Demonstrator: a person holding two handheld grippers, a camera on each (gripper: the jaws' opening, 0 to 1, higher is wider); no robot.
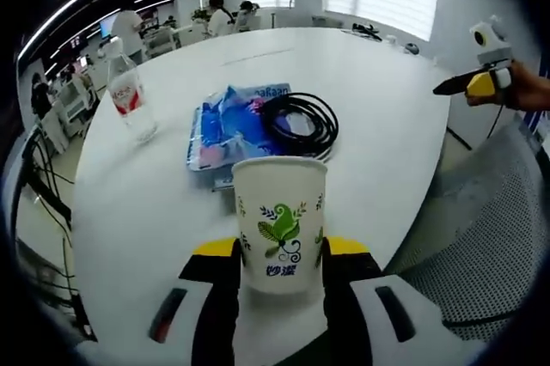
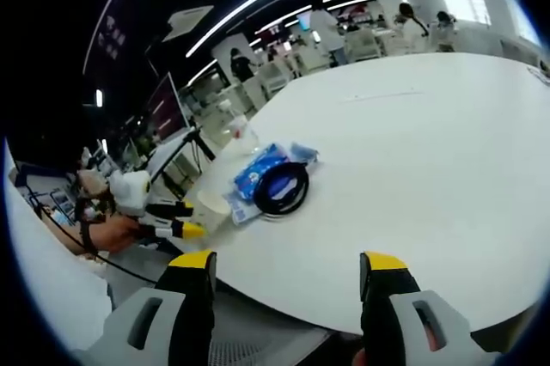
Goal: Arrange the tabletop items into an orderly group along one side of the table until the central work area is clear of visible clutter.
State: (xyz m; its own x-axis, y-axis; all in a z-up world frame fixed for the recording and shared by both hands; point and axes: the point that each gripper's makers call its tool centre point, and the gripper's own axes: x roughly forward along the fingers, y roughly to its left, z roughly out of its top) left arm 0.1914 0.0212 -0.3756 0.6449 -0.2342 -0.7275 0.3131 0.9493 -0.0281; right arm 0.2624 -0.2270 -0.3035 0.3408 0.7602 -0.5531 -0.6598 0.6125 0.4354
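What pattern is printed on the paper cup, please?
A green leaf motif on the white paper cup, clearest in the left gripper view.

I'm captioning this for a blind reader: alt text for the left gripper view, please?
The left gripper clamps a paper cup over a white table. Behind it lie a blue packet under a coiled black cable, and a water bottle.

Upright leaf-printed paper cup (image 1: 279,220), gripper-clamped

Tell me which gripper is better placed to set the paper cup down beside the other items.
Left. Its jaws already clamp the paper cup, just short of the blue packet. The right gripper is open, off the table's far edge.
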